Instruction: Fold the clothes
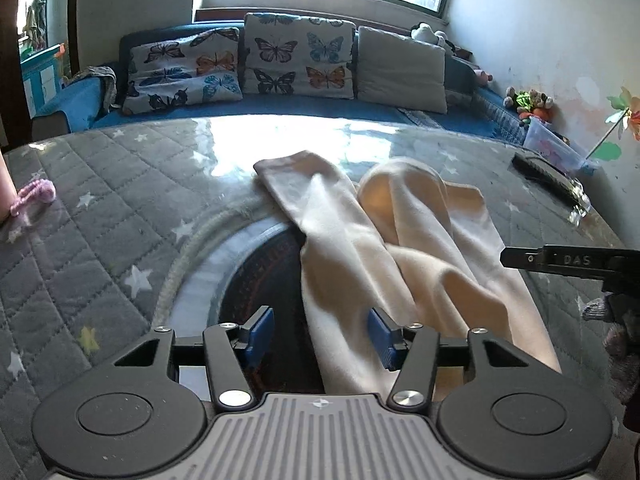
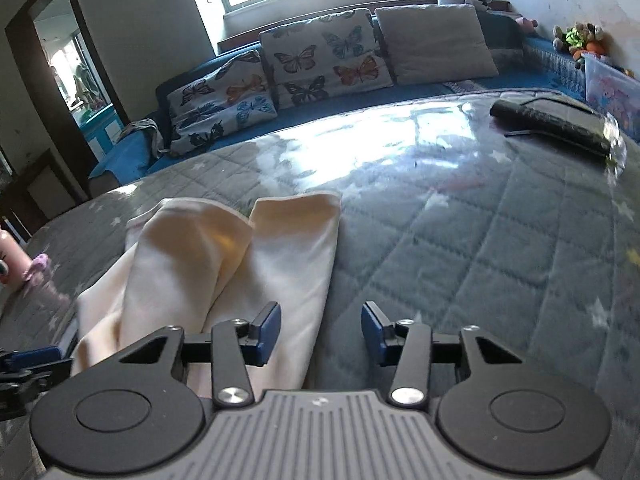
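left gripper [image 1: 320, 334]: jaws apart over cream garment [image 1: 360, 248] | right gripper [image 2: 320, 330]: jaws apart, garment edge between | black case [image 2: 556, 122] well apart

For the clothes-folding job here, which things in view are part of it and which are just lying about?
Part of the job:
- cream garment
- left gripper
- right gripper

Lying about:
- butterfly cushions
- plain cushion
- black case
- stuffed toys
- pinwheel
- pink knitted item
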{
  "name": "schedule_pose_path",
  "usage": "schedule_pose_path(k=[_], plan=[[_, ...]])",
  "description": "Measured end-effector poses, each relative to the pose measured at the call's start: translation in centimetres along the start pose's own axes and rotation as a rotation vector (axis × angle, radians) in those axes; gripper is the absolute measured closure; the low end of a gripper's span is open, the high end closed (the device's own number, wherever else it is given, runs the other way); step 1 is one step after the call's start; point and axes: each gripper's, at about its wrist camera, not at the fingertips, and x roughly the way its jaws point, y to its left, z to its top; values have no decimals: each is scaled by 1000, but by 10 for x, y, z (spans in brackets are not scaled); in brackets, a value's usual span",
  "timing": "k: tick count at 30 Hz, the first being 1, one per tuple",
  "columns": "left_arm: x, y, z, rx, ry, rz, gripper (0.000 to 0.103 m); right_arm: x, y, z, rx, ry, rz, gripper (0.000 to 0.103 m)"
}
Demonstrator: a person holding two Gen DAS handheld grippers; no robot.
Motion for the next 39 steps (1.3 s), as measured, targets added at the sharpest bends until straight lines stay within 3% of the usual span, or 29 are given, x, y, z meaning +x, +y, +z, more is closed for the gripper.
schedule_pose_path(k=[5,9,11,12,13,15,17,29,39], plan=[[6,5,10,-15,0,-9,46,18,4,14,-33,-11,-21,64],[14,5,9,-14,20,-22,48,28,8,20,-56,-20,-29,94],[16,6,8,-15,25,-37,58,28,7,19,-56,-24,-32,99],[16,6,8,-16,25,-44,69,27,6,18,-56,-27,-33,100],[16,6,7,-18,24,-49,81,26,5,18,-55,-30,-35,101],[13,7,7,-21,15,-52,93,19,0,16,-48,-42,-41,101],[10,8,6,-25,2,-49,97,8,-8,14,-28,-64,-55,101],[-22,16,-3,-46,-49,-27,100,-84,-64,-13,29,-168,-195,102],[-55,44,-26,-73,-42,18,101,-133,-105,-64,31,-143,-341,103]])
